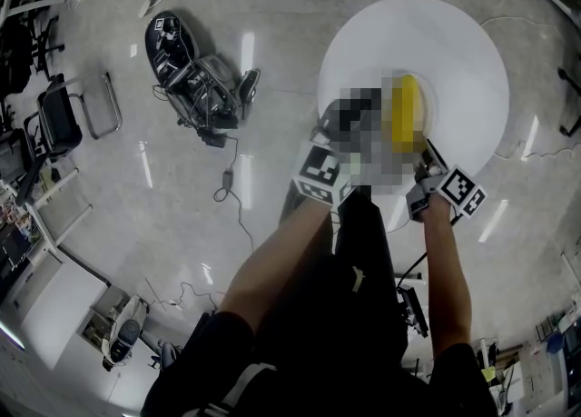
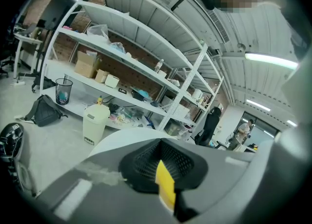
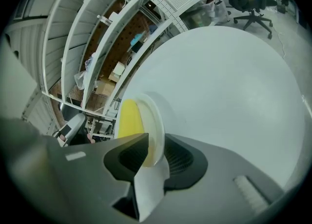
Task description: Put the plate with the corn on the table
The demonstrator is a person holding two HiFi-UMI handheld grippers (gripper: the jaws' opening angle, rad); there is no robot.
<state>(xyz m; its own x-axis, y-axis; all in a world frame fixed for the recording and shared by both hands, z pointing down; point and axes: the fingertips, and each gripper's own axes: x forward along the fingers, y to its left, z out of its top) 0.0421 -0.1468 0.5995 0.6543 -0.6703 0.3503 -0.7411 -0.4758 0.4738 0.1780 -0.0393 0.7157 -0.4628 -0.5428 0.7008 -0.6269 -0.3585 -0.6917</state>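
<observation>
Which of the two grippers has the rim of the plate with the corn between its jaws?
The right gripper: the rim of the white plate stands between its jaws, with the yellow corn on it. The left gripper shows no plate in its own view.

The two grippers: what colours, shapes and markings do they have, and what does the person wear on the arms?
Both the left claw and the right claw have grey bodies with black, mesh-textured pads. Each carries a white cube with black square markers. The sleeves are short and black.
</observation>
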